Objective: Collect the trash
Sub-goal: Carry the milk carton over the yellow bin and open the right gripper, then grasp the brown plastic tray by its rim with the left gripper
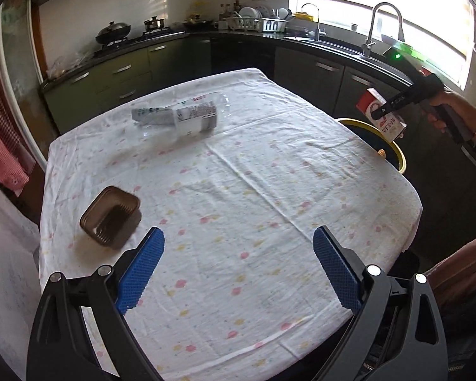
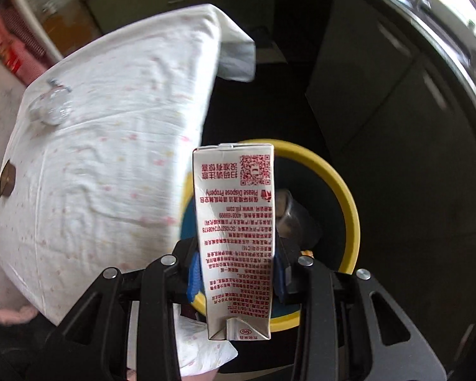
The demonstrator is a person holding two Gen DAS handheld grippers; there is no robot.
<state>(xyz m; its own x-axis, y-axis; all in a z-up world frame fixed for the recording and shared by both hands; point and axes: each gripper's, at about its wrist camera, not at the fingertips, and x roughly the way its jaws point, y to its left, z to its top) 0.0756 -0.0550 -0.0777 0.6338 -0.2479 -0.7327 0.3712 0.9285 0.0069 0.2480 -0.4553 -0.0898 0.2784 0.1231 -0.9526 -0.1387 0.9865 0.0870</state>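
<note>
Right gripper [image 2: 234, 273] clamped on milk carton [image 2: 234, 222] above yellow-rimmed bin [image 2: 342, 190]; left gripper [image 1: 238, 270] spread wide over table [image 1: 238, 174].

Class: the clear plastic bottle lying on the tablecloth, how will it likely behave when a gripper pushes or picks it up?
The bottle lies on its side and looks round, so a push would probably roll it. It looks empty, so it is likely light. Its thin clear wall may dent under the pads and slip.
</note>
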